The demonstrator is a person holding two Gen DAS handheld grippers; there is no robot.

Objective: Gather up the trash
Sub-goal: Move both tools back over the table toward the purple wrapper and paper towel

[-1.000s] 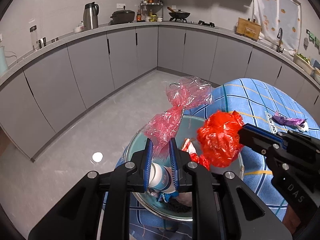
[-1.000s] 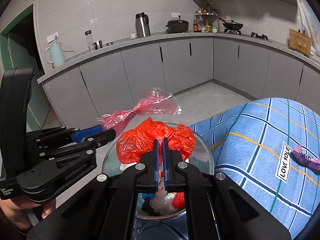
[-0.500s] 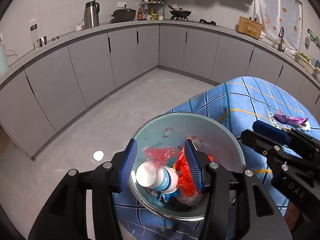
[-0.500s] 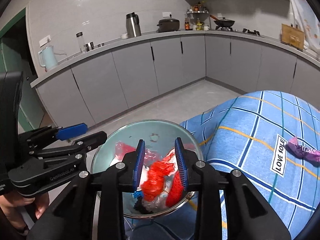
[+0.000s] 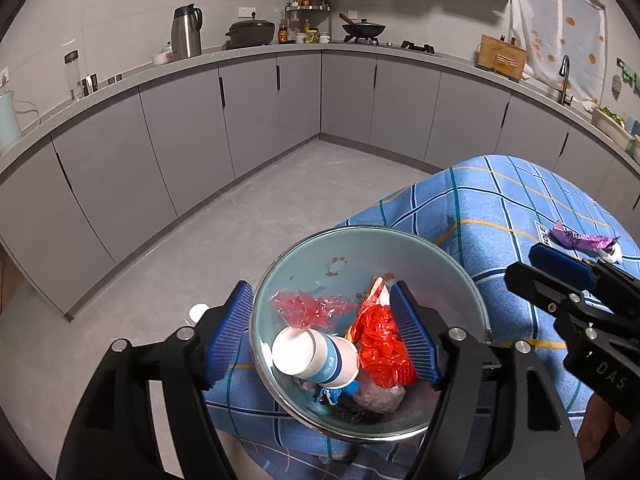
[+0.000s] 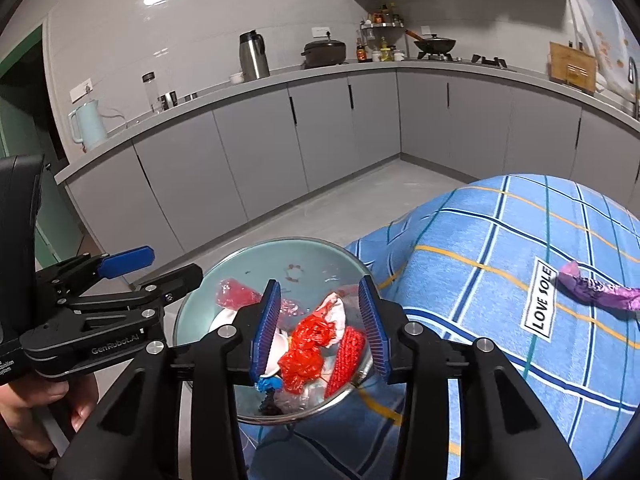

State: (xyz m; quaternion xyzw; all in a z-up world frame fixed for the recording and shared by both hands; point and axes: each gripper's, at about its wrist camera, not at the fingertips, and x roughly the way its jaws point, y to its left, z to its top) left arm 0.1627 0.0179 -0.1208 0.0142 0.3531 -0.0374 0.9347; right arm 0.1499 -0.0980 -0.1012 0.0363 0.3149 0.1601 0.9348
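Observation:
A glass bowl (image 5: pixel 400 240) (image 6: pixel 256 256) sits at the corner of the blue checked table. In it lie a pink plastic bag (image 5: pixel 308 308), a crumpled red bag (image 5: pixel 380 348) (image 6: pixel 308 348), a white and blue paper cup (image 5: pixel 316 356) and other scraps. My left gripper (image 5: pixel 324 336) is open and empty over the bowl. My right gripper (image 6: pixel 320 324) is open and empty over the bowl. A purple wrapper (image 5: pixel 580 238) (image 6: pixel 600 292) lies on the tablecloth to the right.
The blue checked tablecloth (image 6: pixel 500 240) carries a "LOVE SOLE" label (image 6: pixel 540 304). Grey kitchen cabinets (image 5: pixel 256 116) curve round the far side. Open grey floor (image 5: pixel 224 232) lies left of the table. The table edge drops off beside the bowl.
Both grippers opened and dropped their loads: the pink bag from the left and the red bag from the right now lie in the bowl. Both grippers opened wider since half a second ago.

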